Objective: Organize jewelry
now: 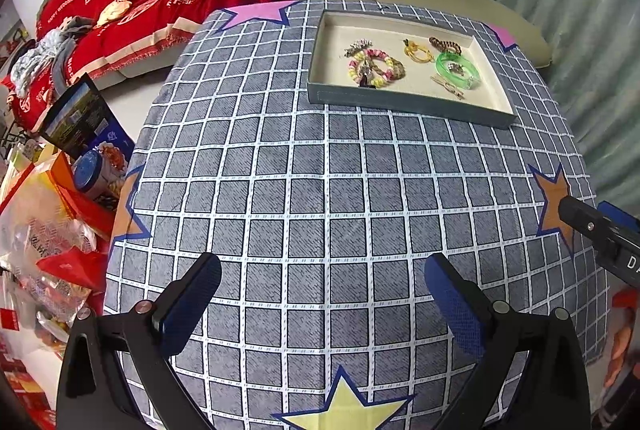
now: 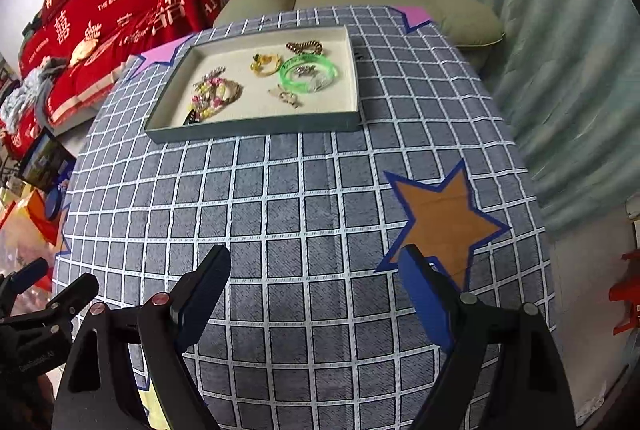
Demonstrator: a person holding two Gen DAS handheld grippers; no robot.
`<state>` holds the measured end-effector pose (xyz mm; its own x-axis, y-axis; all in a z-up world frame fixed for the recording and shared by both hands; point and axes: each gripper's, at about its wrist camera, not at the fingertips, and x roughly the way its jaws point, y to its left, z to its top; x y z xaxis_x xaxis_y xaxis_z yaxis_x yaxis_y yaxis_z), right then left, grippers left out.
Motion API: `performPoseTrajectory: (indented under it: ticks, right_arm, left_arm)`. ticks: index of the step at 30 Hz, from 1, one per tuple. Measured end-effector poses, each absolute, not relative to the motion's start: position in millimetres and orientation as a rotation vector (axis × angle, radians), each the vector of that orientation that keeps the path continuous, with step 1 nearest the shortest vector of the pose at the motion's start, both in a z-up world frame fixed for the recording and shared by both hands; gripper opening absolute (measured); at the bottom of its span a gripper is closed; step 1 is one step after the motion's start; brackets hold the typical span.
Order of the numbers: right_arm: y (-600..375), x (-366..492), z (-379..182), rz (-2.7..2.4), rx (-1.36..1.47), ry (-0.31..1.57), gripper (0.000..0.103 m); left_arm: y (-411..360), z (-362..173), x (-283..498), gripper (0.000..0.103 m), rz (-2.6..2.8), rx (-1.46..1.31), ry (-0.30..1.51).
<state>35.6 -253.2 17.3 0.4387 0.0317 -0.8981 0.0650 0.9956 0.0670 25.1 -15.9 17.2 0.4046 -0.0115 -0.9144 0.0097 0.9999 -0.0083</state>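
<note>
Our left gripper point(image 1: 322, 288), jaws spread wide and empty, hovers low in frame over the checked tablecloth point(image 1: 288, 182); the jewelry tray point(image 1: 404, 102) lies well apart, upper right. Our right gripper point(image 2: 316, 280), likewise wide and empty, sees the tray point(image 2: 256, 128) upper left.

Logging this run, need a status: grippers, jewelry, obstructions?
Left gripper and right gripper open, empty, above the tablecloth. Jewelry, green bangle included, all inside tray. Nothing blocking the approach.
</note>
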Motion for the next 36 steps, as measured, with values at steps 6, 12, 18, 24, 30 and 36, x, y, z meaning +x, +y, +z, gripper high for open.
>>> performPoseTrajectory:
  ticks: [6,12,18,24,30,36]
  right_arm:
    - [-249.0,33.9,25.4,-0.023,0.068,1.087,0.088]
    - [-246.5,32.0,28.8,-0.022,0.05,1.076,0.088]
    - [-246.2,31.4,29.8,-0.025,0.053,1.077,0.088]
    - [-247.1,31.0,30.1,-0.028,0.056,1.076,0.088]
    - [-250.2,31.0,30.5,-0.035,0.06,1.074,0.088]
    - [-250.3,31.0,31.3,-0.036,0.06,1.073,0.088]
  left_arm:
    - [-15.6,22.0,24.9,0.103,-0.014,0.009,1.134]
    - [-17.5,22.3,22.7,0.103,-0.013,0.021,1.13]
    - [-18.0,22.7,21.4,0.103,-0.015,0.023,1.13]
    - [-18.5,23.6,20.5,0.103,-0.014,0.024,1.13]
    - [-20.3,24.3,20.7,0.103,-0.021,0.033,1.128]
    - [-21.0,24.8,21.6,0.103,-0.022,0.034,1.127]
